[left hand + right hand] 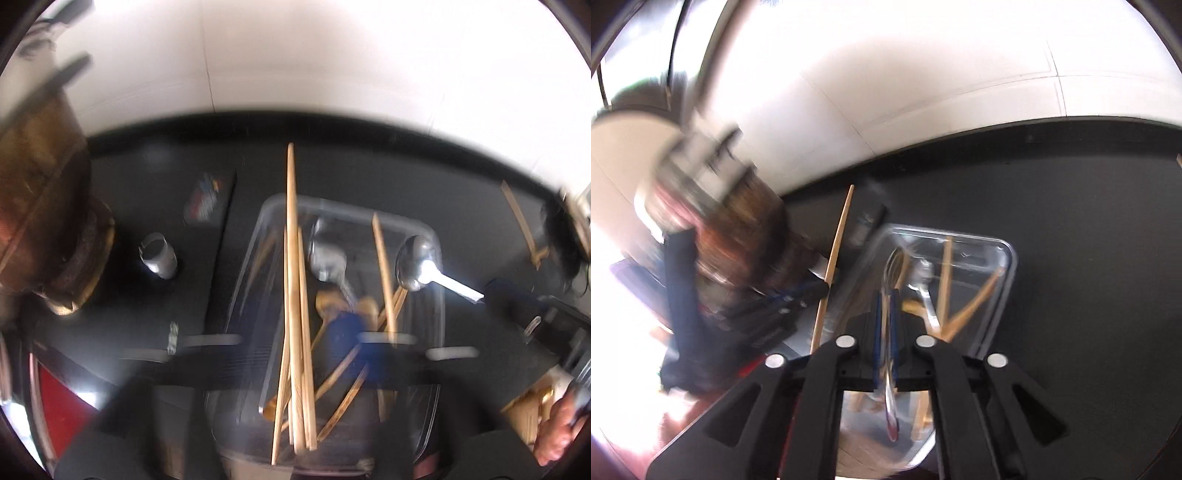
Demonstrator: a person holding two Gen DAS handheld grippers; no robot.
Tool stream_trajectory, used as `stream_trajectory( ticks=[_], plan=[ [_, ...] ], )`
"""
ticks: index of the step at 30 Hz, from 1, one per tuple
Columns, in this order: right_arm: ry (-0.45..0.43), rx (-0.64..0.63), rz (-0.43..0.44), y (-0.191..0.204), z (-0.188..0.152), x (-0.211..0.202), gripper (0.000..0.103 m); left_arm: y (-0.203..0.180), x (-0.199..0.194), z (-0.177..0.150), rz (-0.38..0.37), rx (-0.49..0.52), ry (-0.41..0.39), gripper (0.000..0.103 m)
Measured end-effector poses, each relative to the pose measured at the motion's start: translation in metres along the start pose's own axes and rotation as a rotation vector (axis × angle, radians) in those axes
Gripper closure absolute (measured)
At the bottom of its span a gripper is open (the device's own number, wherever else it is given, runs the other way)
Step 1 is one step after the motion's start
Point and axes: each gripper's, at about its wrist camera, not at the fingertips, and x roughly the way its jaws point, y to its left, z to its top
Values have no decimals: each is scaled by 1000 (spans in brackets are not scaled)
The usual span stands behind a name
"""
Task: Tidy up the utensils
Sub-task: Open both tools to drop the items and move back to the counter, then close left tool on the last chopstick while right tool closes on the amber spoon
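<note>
Wooden chopsticks [293,295] and metal spoons [415,264] lie jumbled — crisscrossed — inside a clear plastic tray [436,236].

- The left gripper [295,345] is smeared by motion blur; its fingers cannot be made out
- The clear plastic tray [437,236] has its near end hidden behind that blur
- The metal spoon [891,387] between the right gripper [885,314] pads is streaked; whether they press it cannot be told
- A person's hand [557,432] is cut by the frame edge

glossy metal spoon [415,264], clear plastic tray [436,236]
</note>
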Motion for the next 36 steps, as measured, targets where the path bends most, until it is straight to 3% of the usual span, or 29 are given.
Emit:
stream_trajectory(
  ticks=[1, 2, 6, 13, 25, 36],
  plan=[
    [60, 29, -10, -5, -4, 10, 27, 0, 2, -2, -4, -4, 1, 10],
    [72, 58, 7, -9, -7, 15, 22, 1, 2, -4, -18, -18, -6, 10],
    [38, 29, -69, -19, -12, 4, 21, 5, -6, 1, 3, -58, -51, 7],
    [49, 42, -111, -44, -28, -12, 20, -15, 5, 15, -84, -109, -32, 6],
    [-16, 489, -268, -196, -76, -85, 17, -190, 44, 38, -252, 179, 71, 6],
    [-30, 622, -327, -308, -92, -151, 12, -339, 82, 64, -350, 279, 143, 6]
  ],
)
